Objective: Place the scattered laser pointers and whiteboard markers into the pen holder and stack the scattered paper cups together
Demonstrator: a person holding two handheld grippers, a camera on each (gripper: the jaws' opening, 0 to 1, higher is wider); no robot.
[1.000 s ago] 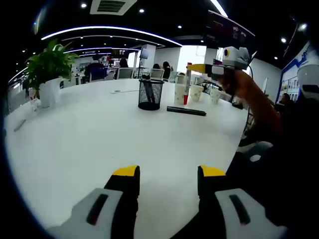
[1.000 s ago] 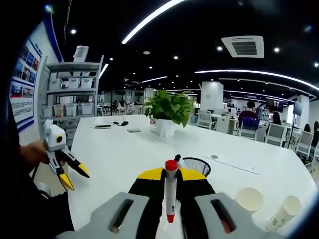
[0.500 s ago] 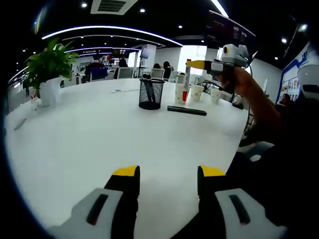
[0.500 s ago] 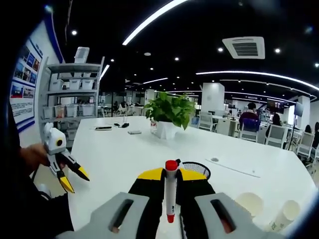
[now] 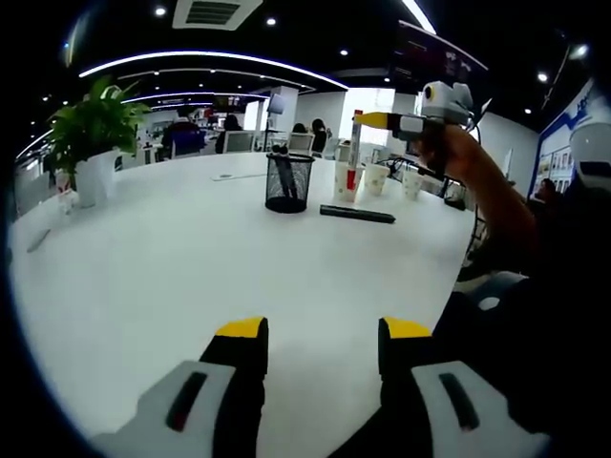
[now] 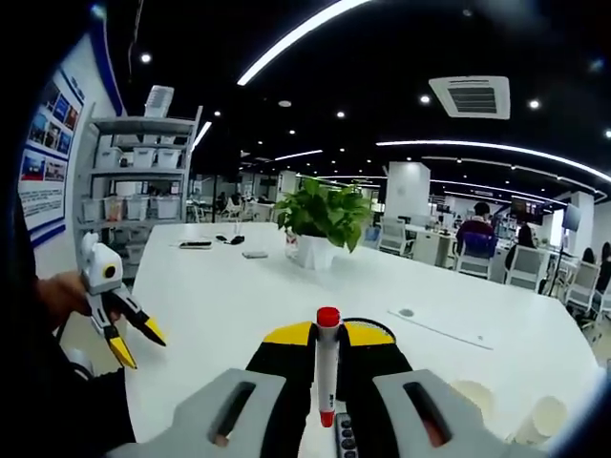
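Currently my right gripper (image 6: 327, 345) has its jaws clamped on a red-capped whiteboard marker (image 6: 326, 365), held upright, cap up, above the white table (image 5: 181, 258). Black mesh pen holder (image 5: 287, 181) sits just ahead, paper cups (image 5: 375, 177) beside it, and what looks like a laser pointer (image 5: 357, 214) lying in front. I'd centre the marker's lower tip over the holder's mouth, lower it inside the rim, then release. Left gripper (image 5: 323, 345) idles low, jaws wide, holding nothing. Marker label and wall posters are too blurred to read.
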